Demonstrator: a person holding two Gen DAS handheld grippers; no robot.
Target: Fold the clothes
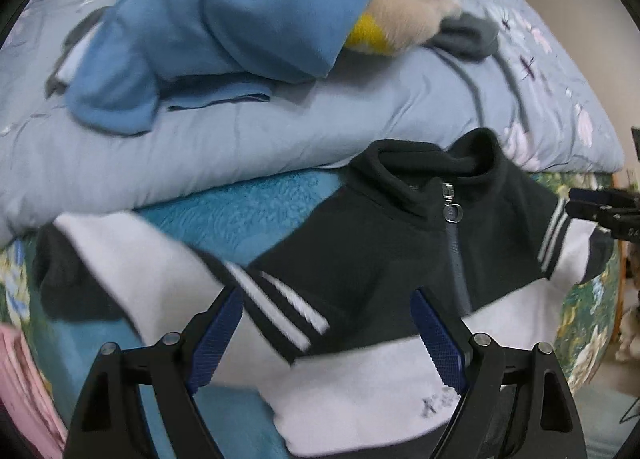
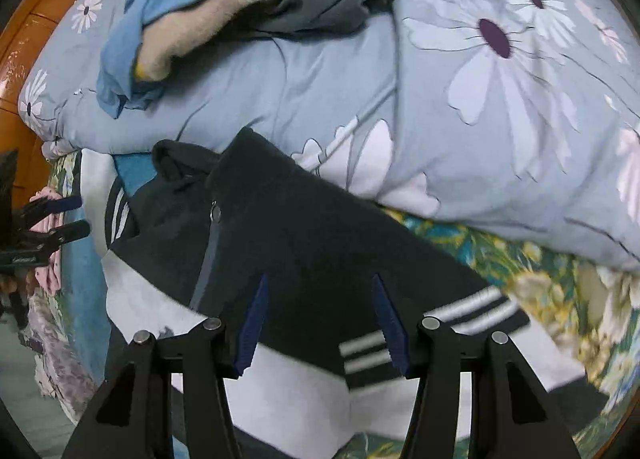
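While no writing is legible, left hand-held gripper (image 1: 326,323) and right hand-held gripper (image 2: 318,313) both hover wide apart, empty, over the black-and-white zip jacket (image 1: 380,243) lying directly ahead on the bed (image 2: 540,267).

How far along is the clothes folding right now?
Nothing looks folded. The black and white jacket lies spread flat on the bed, both the left gripper and right gripper open above it. A heap of clothes on the quilt remains.
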